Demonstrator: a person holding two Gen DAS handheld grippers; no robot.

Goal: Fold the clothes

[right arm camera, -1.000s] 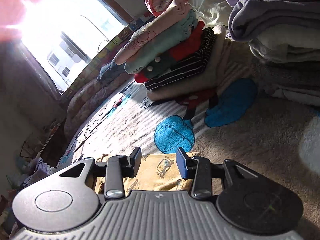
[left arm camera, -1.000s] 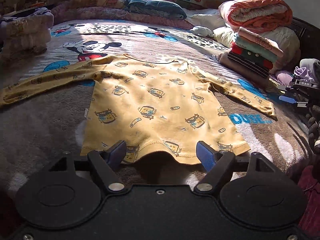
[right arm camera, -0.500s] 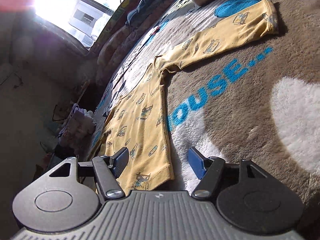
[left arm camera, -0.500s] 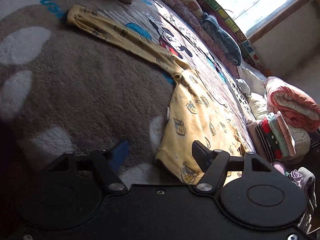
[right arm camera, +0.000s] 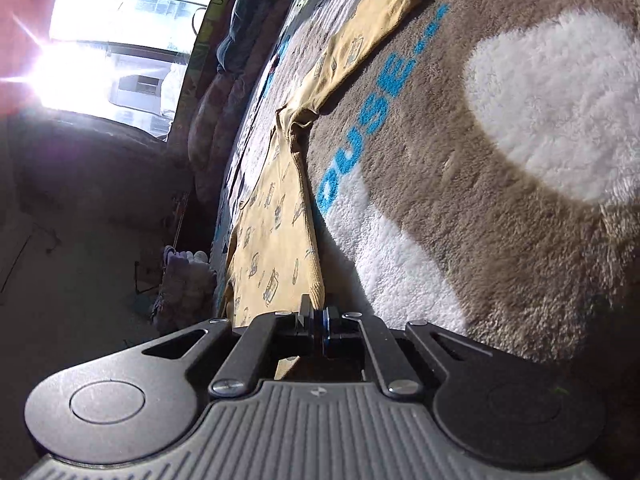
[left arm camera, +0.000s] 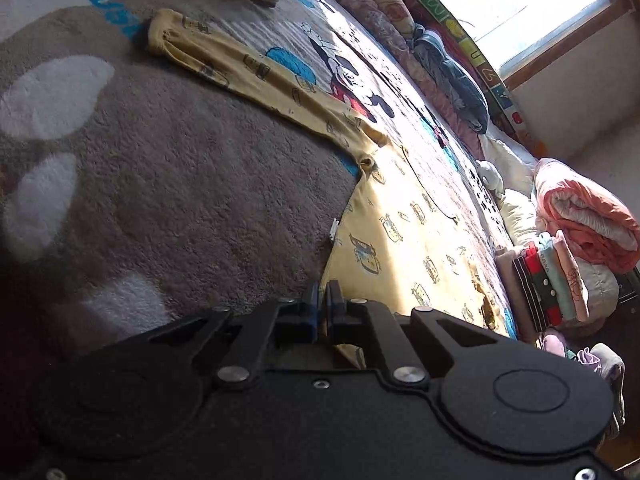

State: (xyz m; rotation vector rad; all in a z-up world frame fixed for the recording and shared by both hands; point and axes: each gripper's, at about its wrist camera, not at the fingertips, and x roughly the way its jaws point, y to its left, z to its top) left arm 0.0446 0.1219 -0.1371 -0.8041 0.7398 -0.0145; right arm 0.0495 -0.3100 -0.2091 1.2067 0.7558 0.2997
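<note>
Left gripper [left arm camera: 323, 294]: low over the bed, jaws closed, blue pads pinching the shirt [left arm camera: 404, 232] at its bottom hem corner. Right gripper [right arm camera: 316, 312]: low and tilted, jaws closed, pads clamped on the shirt's opposite hem corner. No hands or sleeves visible.

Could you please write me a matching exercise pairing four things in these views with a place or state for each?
Things:
1. left claw
2. right claw
3. yellow shirt
4. folded clothes stack

Places or states:
A. stacked near the rolled pink blanket
B. spread flat on the bed, sleeves out
C. shut on the shirt's hem corner beside the blue lettering
D. shut on the shirt's other hem corner, beside plain brown pile

Pairs: 1-D, 2-C, 3-B, 4-A
</note>
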